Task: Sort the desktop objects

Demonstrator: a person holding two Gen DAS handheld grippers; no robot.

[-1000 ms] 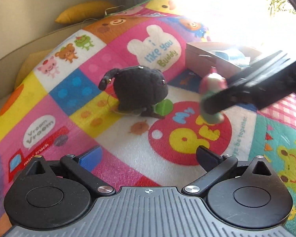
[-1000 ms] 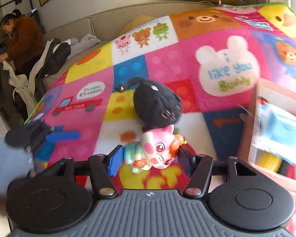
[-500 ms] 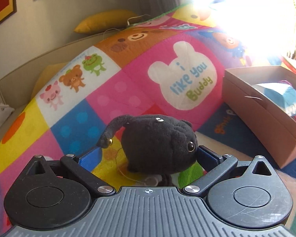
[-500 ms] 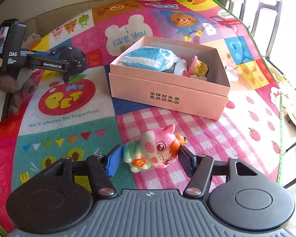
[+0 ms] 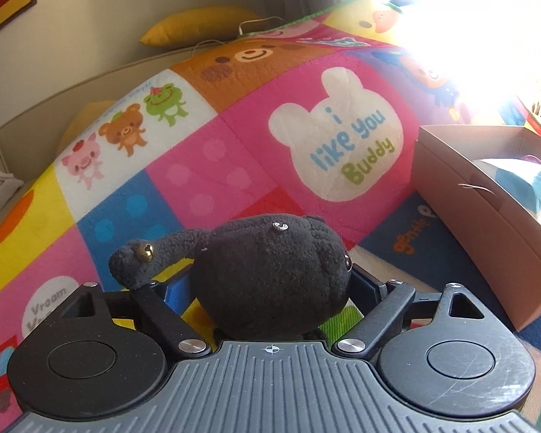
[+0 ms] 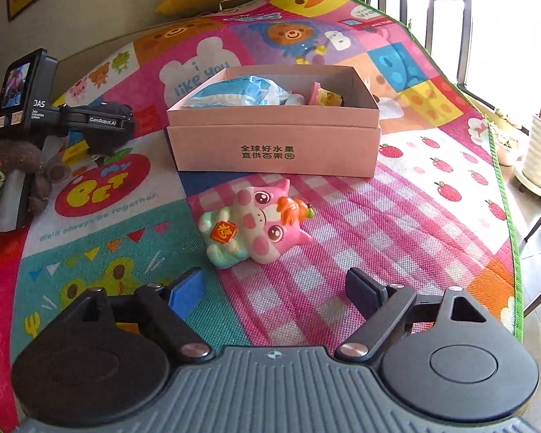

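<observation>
Partly hidden black plush [image 5: 270, 274] clasped in closing left gripper [image 5: 270, 288], right gripper [image 6: 276, 290] just released pink pig [image 6: 256, 223]

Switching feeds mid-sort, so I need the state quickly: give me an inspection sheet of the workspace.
Surface: colourful play mat, flat.
Job's things: black plush between the pads of the left gripper; pink pig toy lying on mat before pink box; box holds blue packet.
Clutter: nothing seen.
Grippers: left gripper just closed onto plush; right gripper just opened, empty.
Cables: thin white cord by yellow cushion.
Surroundings: sofa, bright window.
</observation>
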